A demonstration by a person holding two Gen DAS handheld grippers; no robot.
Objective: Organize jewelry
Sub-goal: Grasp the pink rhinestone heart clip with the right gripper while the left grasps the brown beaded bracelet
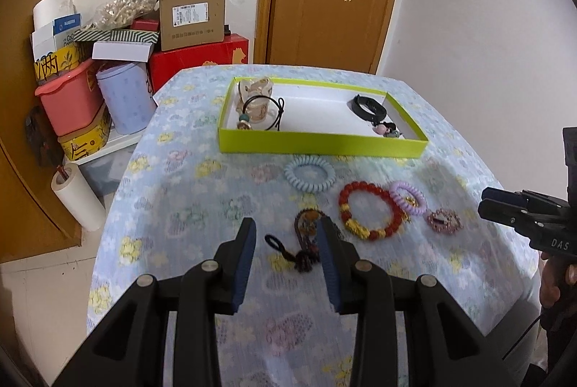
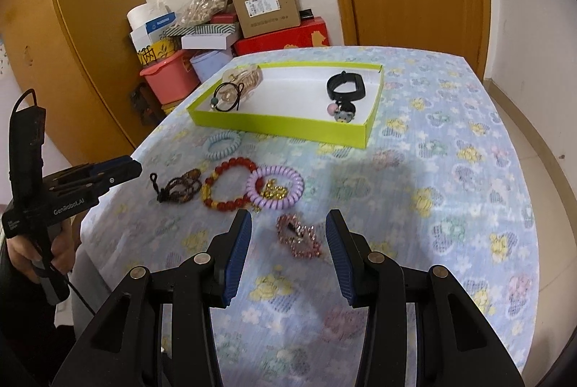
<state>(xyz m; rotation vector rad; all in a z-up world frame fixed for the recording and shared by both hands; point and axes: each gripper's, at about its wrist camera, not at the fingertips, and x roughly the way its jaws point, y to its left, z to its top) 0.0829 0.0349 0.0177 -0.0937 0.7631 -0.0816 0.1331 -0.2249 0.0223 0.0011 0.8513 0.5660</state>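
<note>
Meanwhile, the right claw (image 2: 288, 235) is hanging spread wide, its fingers flanking a pink jeweled brooch (image 2: 298, 235) lying flat on the surface (image 2: 450, 141), long axis running from near left to far right. It looks small, stiff and light; a pinch across its narrow sides should hold. The left claw (image 1: 288, 244), also spread, is framing a brown cord bracelet (image 1: 306, 242), soft and floppy, best taken at its knotted bunch. Beyond, the green tray (image 2: 288, 129) is waiting.
</note>
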